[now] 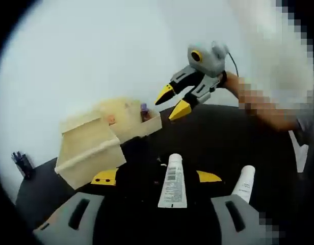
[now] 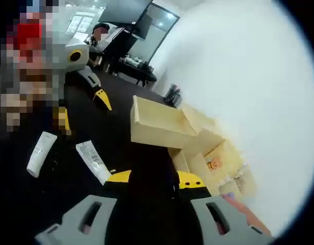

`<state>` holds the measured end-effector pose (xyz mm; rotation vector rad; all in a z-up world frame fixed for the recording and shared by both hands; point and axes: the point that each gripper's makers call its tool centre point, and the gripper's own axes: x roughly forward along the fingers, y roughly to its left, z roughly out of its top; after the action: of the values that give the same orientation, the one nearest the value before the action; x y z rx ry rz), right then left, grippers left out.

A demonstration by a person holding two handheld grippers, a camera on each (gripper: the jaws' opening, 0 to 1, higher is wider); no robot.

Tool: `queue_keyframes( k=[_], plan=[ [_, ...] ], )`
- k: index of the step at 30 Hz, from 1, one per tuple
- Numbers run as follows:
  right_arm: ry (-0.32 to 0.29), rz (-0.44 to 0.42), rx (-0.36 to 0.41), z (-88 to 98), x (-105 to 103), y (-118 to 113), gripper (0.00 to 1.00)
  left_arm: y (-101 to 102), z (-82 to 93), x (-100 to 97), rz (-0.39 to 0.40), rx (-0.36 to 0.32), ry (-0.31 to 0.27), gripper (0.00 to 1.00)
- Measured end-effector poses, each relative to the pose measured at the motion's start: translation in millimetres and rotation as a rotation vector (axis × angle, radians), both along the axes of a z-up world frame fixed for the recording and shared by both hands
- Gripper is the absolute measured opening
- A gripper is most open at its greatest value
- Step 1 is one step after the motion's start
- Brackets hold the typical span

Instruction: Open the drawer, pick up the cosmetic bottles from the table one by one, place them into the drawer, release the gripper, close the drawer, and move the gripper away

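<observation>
A white cosmetic tube (image 1: pixel 172 181) lies on the black table between the jaws of my left gripper (image 1: pixel 157 177), which is open. A second white tube (image 1: pixel 243 184) lies to its right. The pale wooden drawer (image 1: pixel 90 148) stands pulled out of its box (image 1: pixel 129 120). My right gripper (image 1: pixel 173 102) hangs open in the air above and right of the box, held by a hand. In the right gripper view, my right gripper (image 2: pixel 156 178) points at the drawer (image 2: pixel 157 125), with something dark between its jaws that I cannot identify. Both tubes (image 2: pixel 93 161) (image 2: pixel 41 152) lie left, below the left gripper (image 2: pixel 83 109).
The box holds small items in an open compartment (image 1: pixel 144 113). A dark pen holder (image 1: pixel 22 163) stands at the table's far left, by the white wall. Desks and a person (image 2: pixel 101 33) are in the room behind.
</observation>
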<state>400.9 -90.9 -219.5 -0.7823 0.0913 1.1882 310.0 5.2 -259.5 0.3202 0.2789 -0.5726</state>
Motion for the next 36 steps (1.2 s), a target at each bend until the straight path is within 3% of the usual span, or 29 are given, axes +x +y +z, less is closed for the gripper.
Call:
queue_keyframes(
  k=[2,10,17,26,31,32,36],
  plan=[
    [0.003,-0.013,-0.015,-3.0,3.7,-4.6,0.28,-2.2,-6.7,-3.2,-0.025,0.057,0.009,0.54],
    [0.041,-0.059,-0.025,-15.5,28.6,-17.1,0.27,-13.3,-10.1,-5.2,-0.067,0.050,0.026,0.57],
    [0.103,-0.137,0.013,-34.1,63.7,-29.2,0.27,-19.7,-3.7,-5.9,-0.074,-0.044,0.049,0.51],
    [0.130,-0.119,0.032,-43.9,56.8,-23.8,0.27,-19.4,-15.5,-3.1,-0.074,-0.019,0.064,0.51],
    [0.165,-0.105,0.026,-58.4,56.0,-21.8,0.26,-20.8,-20.2,-1.1,-0.075,-0.022,0.071,0.51],
    [0.191,-0.089,0.049,-58.1,52.3,-19.4,0.26,-21.0,-20.8,-1.2,-0.076,-0.024,0.073,0.51],
    [0.212,-0.159,0.133,-55.6,67.1,-17.2,0.25,-21.1,-24.9,-0.4,-0.078,-0.029,0.081,0.51]
  ],
)
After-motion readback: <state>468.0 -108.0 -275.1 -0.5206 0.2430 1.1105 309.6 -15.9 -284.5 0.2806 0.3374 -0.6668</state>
